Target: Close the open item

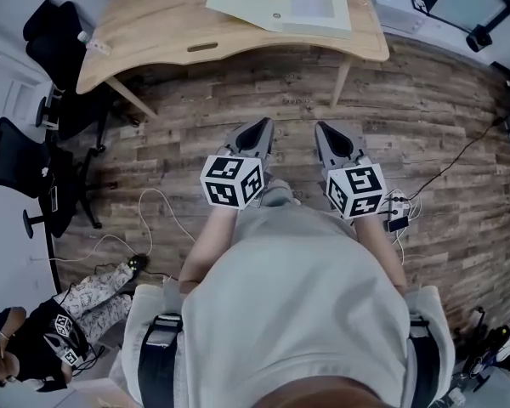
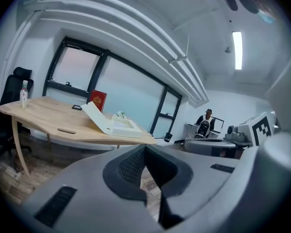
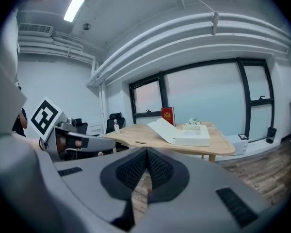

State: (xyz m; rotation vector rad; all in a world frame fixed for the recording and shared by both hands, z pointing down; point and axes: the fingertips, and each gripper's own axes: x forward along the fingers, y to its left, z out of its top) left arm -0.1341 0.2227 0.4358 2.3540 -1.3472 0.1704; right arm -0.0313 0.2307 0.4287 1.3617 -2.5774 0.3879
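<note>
Task thing: white open box on the far side of the wooden table, towards its right end, lid raised
Lid: from the head view it lies to the left of the tray; the left gripper view shows it tilted up and leaning away from the tray
Hinge line: appears to run away from the person, so the lid would swing rightward over the tray (my reading)
Left gripper: jaws clenched, pads meeting at the tip, nothing between them
Right gripper: jaws also clenched and empty, only floor showing through the gap below the pads
Both grippers: held side by side in front of the person's body, over bare plank floor, pointing at the table
Key relation: box lies straight ahead of both jaws and well apart from them, with the table's near edge between; it sits roughly midway between the two grippers' lines
Nearer hand: neither clearly nearer the box as a whole; left gripper lines up better with the lid's free edge, right gripper with the tray
Step, judged: approach not yet made, lid untouched
Next move calls for: stepping in, then pushing the lid from its left side
Other items: red book upright behind the box, small bottle at the table's left end
</note>
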